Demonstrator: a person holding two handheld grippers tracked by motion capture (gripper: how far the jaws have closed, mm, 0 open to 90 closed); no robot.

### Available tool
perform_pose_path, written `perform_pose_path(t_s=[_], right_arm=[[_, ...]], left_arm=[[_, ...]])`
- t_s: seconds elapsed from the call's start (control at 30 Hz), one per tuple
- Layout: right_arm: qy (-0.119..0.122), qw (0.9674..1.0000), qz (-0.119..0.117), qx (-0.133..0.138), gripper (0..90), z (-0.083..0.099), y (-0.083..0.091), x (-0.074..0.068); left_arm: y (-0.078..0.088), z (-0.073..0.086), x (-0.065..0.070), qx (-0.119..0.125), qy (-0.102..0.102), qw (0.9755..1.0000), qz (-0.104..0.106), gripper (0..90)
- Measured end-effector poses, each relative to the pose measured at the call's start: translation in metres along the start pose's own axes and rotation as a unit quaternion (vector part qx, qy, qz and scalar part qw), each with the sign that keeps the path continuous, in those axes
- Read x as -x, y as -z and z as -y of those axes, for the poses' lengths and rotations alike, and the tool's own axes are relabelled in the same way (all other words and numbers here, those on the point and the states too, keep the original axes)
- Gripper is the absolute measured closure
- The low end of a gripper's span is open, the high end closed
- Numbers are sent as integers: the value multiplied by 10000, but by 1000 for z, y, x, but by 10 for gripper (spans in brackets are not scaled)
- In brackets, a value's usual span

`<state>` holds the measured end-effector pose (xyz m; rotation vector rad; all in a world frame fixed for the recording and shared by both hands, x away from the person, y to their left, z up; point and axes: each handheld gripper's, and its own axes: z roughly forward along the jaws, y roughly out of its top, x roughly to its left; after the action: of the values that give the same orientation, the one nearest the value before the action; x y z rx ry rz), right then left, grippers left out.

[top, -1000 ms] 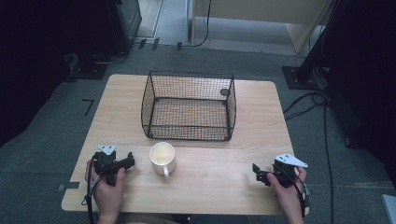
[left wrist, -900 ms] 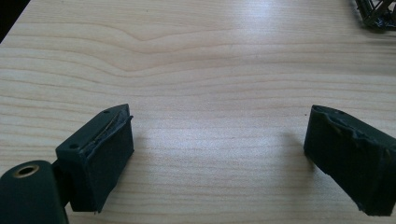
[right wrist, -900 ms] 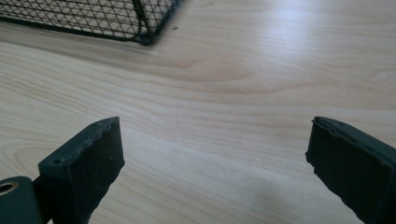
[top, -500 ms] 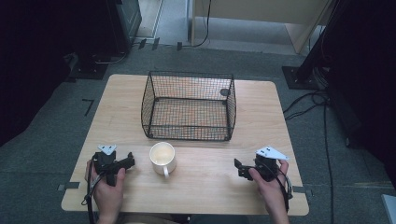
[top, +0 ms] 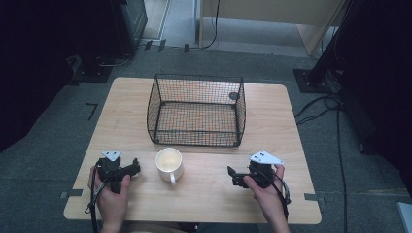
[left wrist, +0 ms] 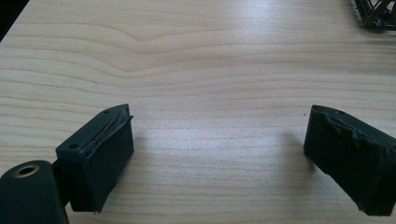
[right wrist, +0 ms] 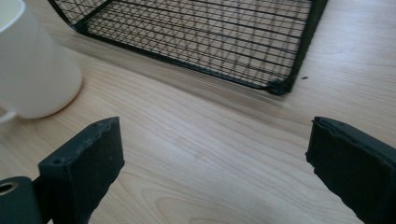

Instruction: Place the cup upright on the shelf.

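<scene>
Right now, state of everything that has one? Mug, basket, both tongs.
Mug: upright, on the table in front of the basket, looks empty, handle toward the person, not gripped.
Basket: upright, open top, nothing seen inside.
Left tongs: open, empty, left of the mug.
Right tongs: open, empty, right of the mug, pointing toward it.

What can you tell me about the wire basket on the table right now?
The wire basket is black, made of fine metal mesh on a thicker rod frame, rectangular and open-topped, its walls flaring slightly outward. It stands upright on the far half of the wooden table and looks empty. A small dark round item shows at its far right corner; I cannot tell what it is. The white mug stands just in front, apart from it. Neither tool touches it.
</scene>
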<state>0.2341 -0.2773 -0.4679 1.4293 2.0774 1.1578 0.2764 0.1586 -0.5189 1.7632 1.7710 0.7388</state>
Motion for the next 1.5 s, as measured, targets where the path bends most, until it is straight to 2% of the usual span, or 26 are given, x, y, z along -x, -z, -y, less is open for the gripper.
perform_pose_path(t_s=[0.1,0.17,0.2,0.37,0.4,0.47,0.5,0.57,0.63,1.07,1.5], right_arm=[[41,9999,-155,0,34,-3,-5,-12],[72,9998,-186,3,34,-4,-6,-15],[111,9996,-275,-4,34,-6,-9,-23],[193,9989,-435,-11,34,-8,-16,-35],[219,9985,-508,-33,34,-9,-20,-42],[244,9983,-528,-24,34,-10,-21,-44],[240,9978,-615,-2,34,-11,-23,-50],[232,9977,-637,-4,34,-12,-24,-52],[242,9971,-720,-1,34,-14,-28,-59],[290,9943,-1027,37,34,-17,-35,-81],[405,9890,-1420,-55,35,-16,-47,-106]], left_arm=[[0,0,0,2,-14,10000,12,86],[0,0,0,4,-15,10000,15,86],[0,0,0,5,-18,10000,19,85],[0,0,0,-3,-39,10000,36,86],[0,0,0,0,-43,10000,38,86],[0,0,0,0,-46,10000,44,85],[0,0,0,0,-47,10000,46,86],[0,0,0,0,-50,10000,48,86],[0,0,0,0,-51,10000,48,86],[0,0,0,0,-56,10000,52,86],[0,0,1,6,-47,10000,52,86]])
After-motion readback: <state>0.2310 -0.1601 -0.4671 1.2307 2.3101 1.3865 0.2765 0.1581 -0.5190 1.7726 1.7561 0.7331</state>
